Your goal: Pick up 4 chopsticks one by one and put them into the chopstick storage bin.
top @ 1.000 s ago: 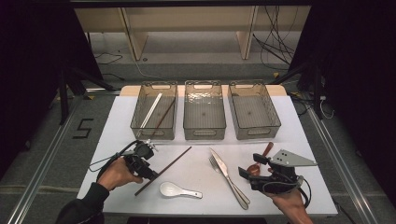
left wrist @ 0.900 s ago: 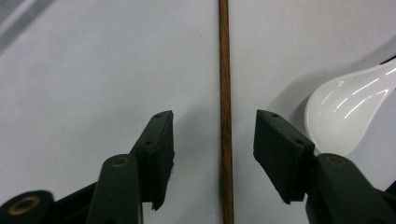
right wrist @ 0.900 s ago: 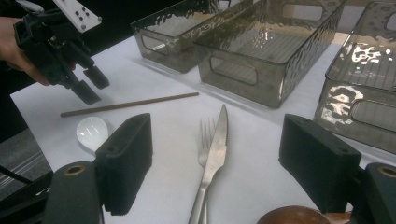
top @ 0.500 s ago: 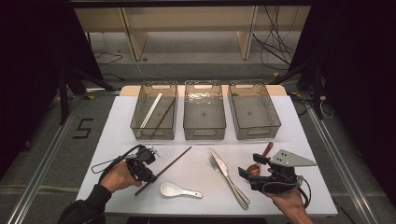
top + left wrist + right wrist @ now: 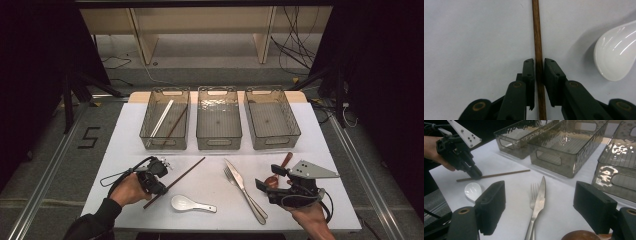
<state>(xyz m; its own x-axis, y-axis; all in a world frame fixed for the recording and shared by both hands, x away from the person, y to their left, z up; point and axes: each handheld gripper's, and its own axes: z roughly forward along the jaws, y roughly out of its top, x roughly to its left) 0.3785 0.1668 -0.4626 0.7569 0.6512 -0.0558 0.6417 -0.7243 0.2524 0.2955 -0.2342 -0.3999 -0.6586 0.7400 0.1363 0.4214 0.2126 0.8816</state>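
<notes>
High view: my left gripper (image 5: pixel 161 173) is closing on the brown chopstick (image 5: pixel 187 169) lying diagonally on the white worktop (image 5: pixel 210 200), low on its length; the left bin (image 5: pixel 164 120) already holds chopsticks.

Left gripper view: jaws have just been closing — pads now hugging the stick on both sides, white spoon (image 5: pixel 616 51) just beside. I should be squeezing firmly and lifting level, since gripping this far from the middle may let it tip.

Right gripper view: my right gripper (image 5: pixel 540 207) is standing wide, holding nothing — fork (image 5: pixel 532 197) and knife (image 5: pixel 538 202) ahead.
</notes>
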